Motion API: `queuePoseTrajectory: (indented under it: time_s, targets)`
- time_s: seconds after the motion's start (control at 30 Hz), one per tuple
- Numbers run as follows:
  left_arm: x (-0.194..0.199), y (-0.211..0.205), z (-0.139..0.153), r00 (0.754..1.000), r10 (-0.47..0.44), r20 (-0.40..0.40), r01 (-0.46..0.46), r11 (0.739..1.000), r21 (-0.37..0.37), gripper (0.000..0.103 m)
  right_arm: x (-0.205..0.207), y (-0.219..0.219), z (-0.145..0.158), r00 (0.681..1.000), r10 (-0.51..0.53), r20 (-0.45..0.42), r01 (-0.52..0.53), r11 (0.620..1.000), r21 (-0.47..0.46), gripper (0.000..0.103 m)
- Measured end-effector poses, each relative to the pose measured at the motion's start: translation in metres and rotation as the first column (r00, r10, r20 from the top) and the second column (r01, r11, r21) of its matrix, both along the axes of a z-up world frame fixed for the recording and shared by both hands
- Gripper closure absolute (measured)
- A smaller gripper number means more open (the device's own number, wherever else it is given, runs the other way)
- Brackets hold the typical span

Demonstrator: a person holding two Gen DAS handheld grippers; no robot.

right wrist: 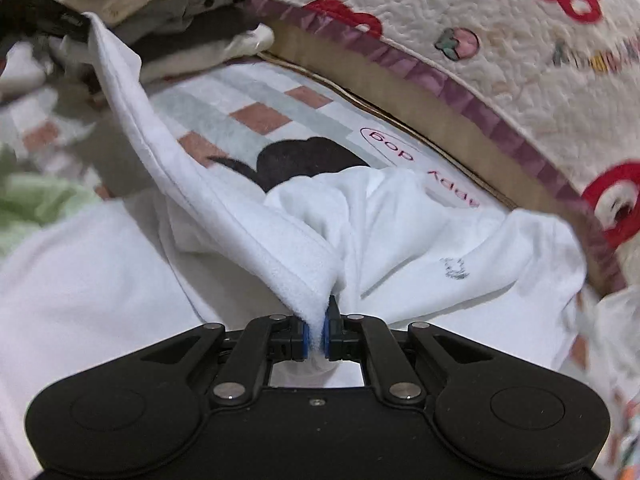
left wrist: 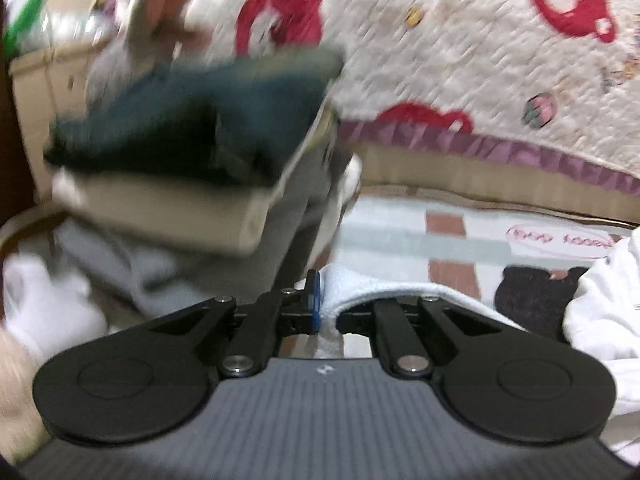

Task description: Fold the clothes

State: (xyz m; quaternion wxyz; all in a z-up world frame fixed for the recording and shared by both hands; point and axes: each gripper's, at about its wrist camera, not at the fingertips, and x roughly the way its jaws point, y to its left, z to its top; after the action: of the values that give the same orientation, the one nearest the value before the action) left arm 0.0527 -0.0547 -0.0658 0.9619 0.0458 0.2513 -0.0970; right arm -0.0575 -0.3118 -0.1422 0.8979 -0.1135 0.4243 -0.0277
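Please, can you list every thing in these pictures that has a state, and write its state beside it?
Right gripper: shut on the white garment's hem.
Left gripper: shut on white cloth at its pad.
White garment: unfolded, bunched, one edge lifted taut.
Clothes stack: folded, piled up beside the quilt.
Quilt: draped over the edge of a cardboard sheet.
Blanket: spread flat under the garment.

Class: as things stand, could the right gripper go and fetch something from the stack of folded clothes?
Probably not yet. The right gripper is shut on the white garment, whose hem stretches toward the stack of folded clothes. It would have to let go first.
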Motion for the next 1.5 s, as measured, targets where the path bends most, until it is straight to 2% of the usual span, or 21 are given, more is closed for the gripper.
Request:
queuePoseTrajectory:
  time_s: [0.1,0.17,0.23,0.33,0.5,0.57,0.63,0.67,0.7,0.73,0.83,0.87,0.93,0.97,1.0,1.03,1.07,1.2,1.27,1.37,1.5]
  targets:
    - [-0.009,-0.002,0.026,0.997,-0.021,0.074,0.022,1.000,-0.020,0.097,0.000,-0.008,0.001,0.999,0.016,-0.051,-0.008,0.988,0.154,0.077]
    - [-0.013,-0.001,0.039,0.994,-0.008,0.113,0.012,0.999,-0.039,0.097,0.001,-0.014,0.001,0.992,0.068,-0.106,-0.035,0.955,0.294,0.066]
    - [-0.017,0.002,0.048,0.987,0.023,0.157,-0.015,0.999,-0.047,0.097,0.001,-0.018,0.008,0.987,0.125,-0.105,-0.073,0.913,0.401,0.064]
    - [-0.023,0.012,0.054,0.974,0.103,0.200,-0.089,0.993,-0.077,0.097,0.005,-0.033,0.029,0.986,0.164,-0.044,-0.116,0.842,0.527,0.058]
    - [-0.025,0.026,0.052,0.961,0.177,0.213,-0.157,0.982,-0.107,0.097,0.027,-0.073,0.066,0.982,0.160,0.098,-0.185,0.733,0.654,0.047]
    - [-0.025,0.030,0.051,0.959,0.187,0.213,-0.165,0.980,-0.114,0.097,0.046,-0.079,0.071,0.988,0.130,0.079,-0.151,0.783,0.603,0.047]
    - [-0.026,0.029,0.051,0.958,0.186,0.218,-0.164,0.980,-0.116,0.097,0.070,-0.072,0.063,0.992,0.123,0.006,-0.113,0.891,0.441,0.047]
    - [-0.027,0.029,0.051,0.957,0.187,0.223,-0.163,0.979,-0.119,0.097,0.081,-0.066,0.055,0.992,0.125,-0.025,-0.108,0.928,0.357,0.047]
    - [-0.028,0.029,0.052,0.956,0.187,0.228,-0.162,0.979,-0.123,0.097,0.091,-0.059,0.048,0.991,0.124,-0.056,-0.105,0.957,0.270,0.047]
    - [-0.029,0.029,0.053,0.955,0.184,0.233,-0.158,0.980,-0.123,0.097,0.101,-0.055,0.040,0.990,0.120,-0.080,-0.098,0.966,0.238,0.047]
    - [-0.032,0.026,0.055,0.955,0.155,0.252,-0.131,0.985,-0.110,0.097,0.126,-0.051,0.016,0.985,0.107,-0.136,-0.064,0.956,0.285,0.045]
    - [-0.031,0.024,0.055,0.959,0.130,0.250,-0.108,0.989,-0.098,0.097,0.131,-0.050,0.008,0.984,0.089,-0.157,-0.041,0.957,0.287,0.039]
    - [-0.029,0.020,0.058,0.962,0.093,0.256,-0.077,0.995,-0.070,0.097,0.136,-0.045,-0.010,0.978,0.020,-0.205,0.028,0.973,0.228,0.036]
    - [-0.028,0.018,0.060,0.962,0.075,0.263,-0.062,0.996,-0.058,0.097,0.139,-0.043,-0.018,0.975,-0.001,-0.223,0.047,0.979,0.199,0.039]
    - [-0.027,0.017,0.063,0.960,0.055,0.273,-0.043,0.998,-0.049,0.097,0.140,-0.041,-0.023,0.974,0.000,-0.226,0.042,0.982,0.183,0.071]
    - [-0.026,0.015,0.068,0.958,0.039,0.285,-0.028,0.999,-0.041,0.097,0.140,-0.041,-0.025,0.976,0.010,-0.217,0.030,0.983,0.179,0.092]
    - [-0.024,0.014,0.073,0.953,0.029,0.301,-0.020,0.999,-0.035,0.097,0.139,-0.043,-0.023,0.980,0.013,-0.201,0.025,0.983,0.182,0.092]
    - [-0.006,0.014,0.105,0.926,0.038,0.376,-0.015,0.998,-0.063,0.097,0.139,-0.064,0.015,0.998,-0.038,-0.042,0.048,0.956,0.290,0.092]
    - [0.012,0.021,0.123,0.908,0.070,0.413,-0.040,0.996,-0.083,0.097,0.142,-0.080,0.038,0.993,-0.101,0.067,0.070,0.928,0.366,0.092]
    - [0.051,0.037,0.148,0.887,0.095,0.451,-0.068,0.995,-0.076,0.097,0.159,-0.105,0.066,0.957,-0.212,0.199,0.090,0.867,0.489,0.092]
    - [0.096,0.048,0.159,0.863,0.087,0.498,-0.122,0.992,0.039,0.097,0.200,-0.108,0.085,0.905,-0.300,0.302,0.128,0.869,0.478,0.091]
